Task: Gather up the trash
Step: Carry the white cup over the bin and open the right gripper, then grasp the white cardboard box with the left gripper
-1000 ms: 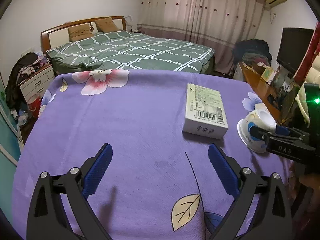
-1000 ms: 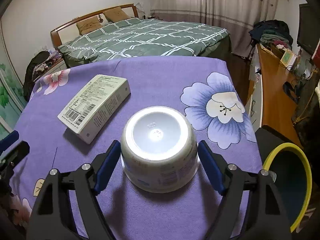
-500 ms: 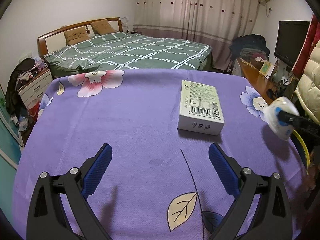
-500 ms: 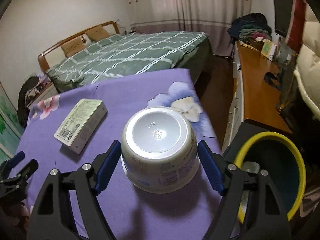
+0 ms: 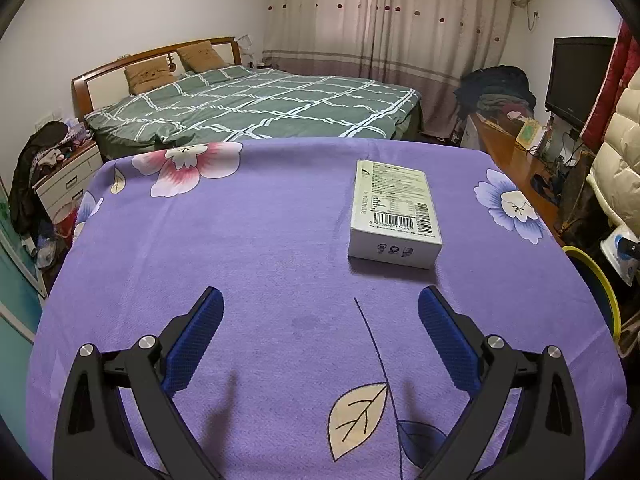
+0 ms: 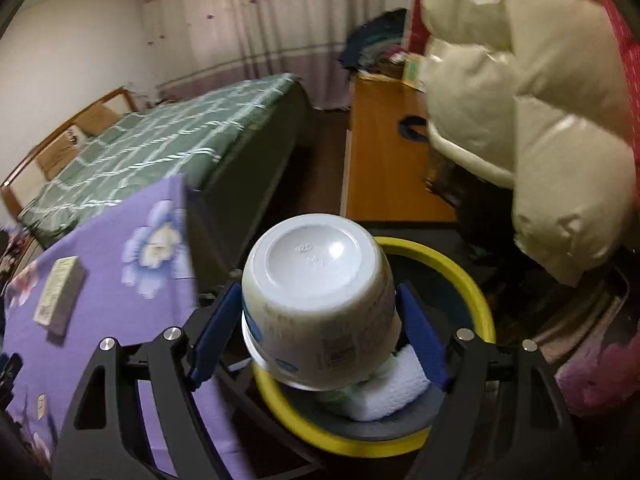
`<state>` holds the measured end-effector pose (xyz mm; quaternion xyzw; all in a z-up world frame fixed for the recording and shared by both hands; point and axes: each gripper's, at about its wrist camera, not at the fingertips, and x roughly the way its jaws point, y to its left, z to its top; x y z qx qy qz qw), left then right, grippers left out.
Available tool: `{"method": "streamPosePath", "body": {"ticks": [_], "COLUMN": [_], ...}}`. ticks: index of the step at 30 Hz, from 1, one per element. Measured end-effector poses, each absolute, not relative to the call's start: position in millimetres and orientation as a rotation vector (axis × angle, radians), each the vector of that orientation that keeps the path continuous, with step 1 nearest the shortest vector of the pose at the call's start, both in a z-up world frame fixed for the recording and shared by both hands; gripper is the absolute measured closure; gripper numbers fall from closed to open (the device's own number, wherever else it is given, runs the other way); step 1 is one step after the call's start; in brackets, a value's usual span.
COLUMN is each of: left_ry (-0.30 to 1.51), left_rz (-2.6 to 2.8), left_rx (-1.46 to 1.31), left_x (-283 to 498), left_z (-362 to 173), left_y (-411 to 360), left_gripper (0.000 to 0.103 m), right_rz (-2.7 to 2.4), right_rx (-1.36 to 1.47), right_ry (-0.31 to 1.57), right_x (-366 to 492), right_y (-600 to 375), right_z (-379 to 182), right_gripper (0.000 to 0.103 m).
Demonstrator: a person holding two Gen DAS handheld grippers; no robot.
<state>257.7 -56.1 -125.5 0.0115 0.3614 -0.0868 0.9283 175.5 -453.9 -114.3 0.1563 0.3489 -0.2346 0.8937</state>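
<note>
Right gripper (image 6: 320,320), clamped on the upturned cup (image 6: 318,306), has swung off the table (image 5: 280,280) and now hangs over the yellow-rimmed bin (image 6: 472,288), so a drop looks close. Only its view shows tissue (image 6: 396,390) inside. Left gripper (image 5: 320,312) hovers wide, the box (image 5: 394,212) at 1 o'clock.

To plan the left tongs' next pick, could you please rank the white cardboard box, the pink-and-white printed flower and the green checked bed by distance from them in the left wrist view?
1. White cardboard box: on the purple cloth, ahead and to the right of the open left tongs.
2. Pink-and-white printed flower: far-left part of the cloth.
3. Green checked bed: beyond the table.
</note>
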Motion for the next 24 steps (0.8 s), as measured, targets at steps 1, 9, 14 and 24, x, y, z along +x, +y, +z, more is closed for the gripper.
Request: {"method": "streamPosePath", "body": {"ticks": [1,9,14,24], "left_ry": [0.741,0.756,0.777,0.848], "left_rz": [-0.178,-0.193,-0.204,-0.303], "left_rx": [0.025,0.042,0.062,0.063], "left_x": [257.8,258.7,261.5,280.9], "left_z": [-125.7,-129.5,-133.9,-118.1], "left_y": [-56.6,-62.1,-68.3,-94.1], "left_gripper": [0.007,0.007,0.007,0.005], "right_rz": [-0.506,-0.379,-0.258,-0.221], "right_rx": [0.332,0.324,0.266,0.162], "right_ry": [0.719,0.663,0.640,0.667], "right_x": [175.2,193.8,213.1,222.1], "right_y": [-457.2,-401.6,-347.2,-317.5], "right_z": [-114.9,-96.9,-100.7,-121.6], "right_gripper": [0.021,0.021,0.021,0.021]}}
